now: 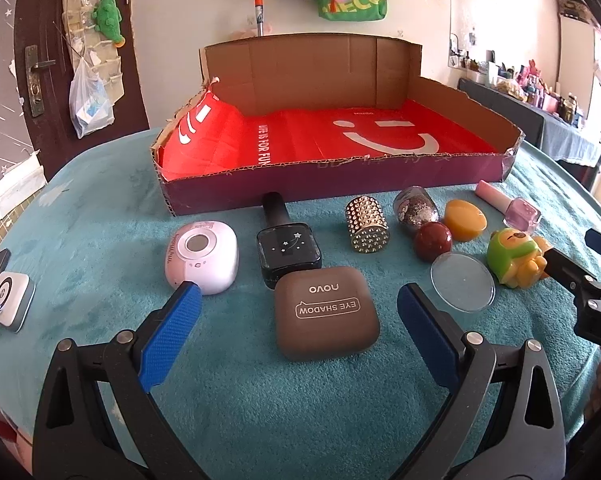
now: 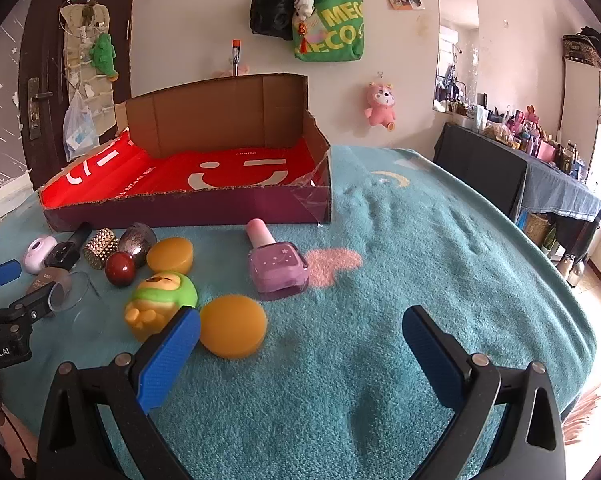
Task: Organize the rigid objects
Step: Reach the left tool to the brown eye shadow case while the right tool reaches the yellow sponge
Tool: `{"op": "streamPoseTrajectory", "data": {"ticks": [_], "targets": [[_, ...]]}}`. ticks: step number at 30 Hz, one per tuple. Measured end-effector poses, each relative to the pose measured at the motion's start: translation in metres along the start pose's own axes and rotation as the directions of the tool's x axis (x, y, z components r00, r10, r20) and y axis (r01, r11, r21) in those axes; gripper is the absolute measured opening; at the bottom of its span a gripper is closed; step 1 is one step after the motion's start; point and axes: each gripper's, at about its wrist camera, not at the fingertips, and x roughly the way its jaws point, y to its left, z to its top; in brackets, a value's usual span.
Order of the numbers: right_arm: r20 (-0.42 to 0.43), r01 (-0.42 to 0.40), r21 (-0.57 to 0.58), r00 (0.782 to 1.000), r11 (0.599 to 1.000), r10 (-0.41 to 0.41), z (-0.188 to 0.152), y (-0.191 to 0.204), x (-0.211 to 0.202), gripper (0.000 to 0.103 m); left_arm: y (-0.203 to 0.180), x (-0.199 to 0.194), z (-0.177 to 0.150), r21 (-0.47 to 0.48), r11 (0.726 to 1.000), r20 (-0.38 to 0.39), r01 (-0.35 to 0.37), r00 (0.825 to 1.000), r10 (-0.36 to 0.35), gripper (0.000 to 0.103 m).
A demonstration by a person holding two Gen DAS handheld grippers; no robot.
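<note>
Right wrist view: green figure looks blurred, partly behind tool

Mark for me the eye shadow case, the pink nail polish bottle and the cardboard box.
eye shadow case [image 1: 327, 313], left wrist view, on the middle of its brown lid.
pink nail polish bottle [image 2: 277, 269], right wrist view, on its square purple body.
cardboard box [image 1: 300, 188], left wrist view, on its purple front wall.

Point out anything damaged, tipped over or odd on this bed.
The cardboard box has ragged, torn edges, worst at its left corner. The purple nail polish bottle and the glittery bottle lie on their sides. The rest sits loose on the teal blanket, nothing spilled.
</note>
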Motion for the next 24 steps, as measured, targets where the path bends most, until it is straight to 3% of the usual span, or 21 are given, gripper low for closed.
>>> {"op": "streamPoseTrajectory", "data": {"ticks": [16,20,24], "targets": [[-0.04,-0.008,0.013,0.999,1.0,0.008,-0.001,-0.009,0.011,0.103,-0.002,0.012,0.004,0.016,1.0,-0.06,0.005,0.998,-0.004,0.099],[-0.049,-0.029,0.001,0.998,1.0,0.029,0.0,-0.006,0.016,0.1,-0.003,0.016,0.005,0.012,1.0,-0.082,0.01,0.997,-0.009,0.084],[-0.049,-0.09,0.005,0.995,0.996,0.09,0.002,-0.005,0.017,0.081,-0.004,0.018,0.006,-0.003,1.0,-0.088,0.028,0.996,-0.028,0.07]]}}
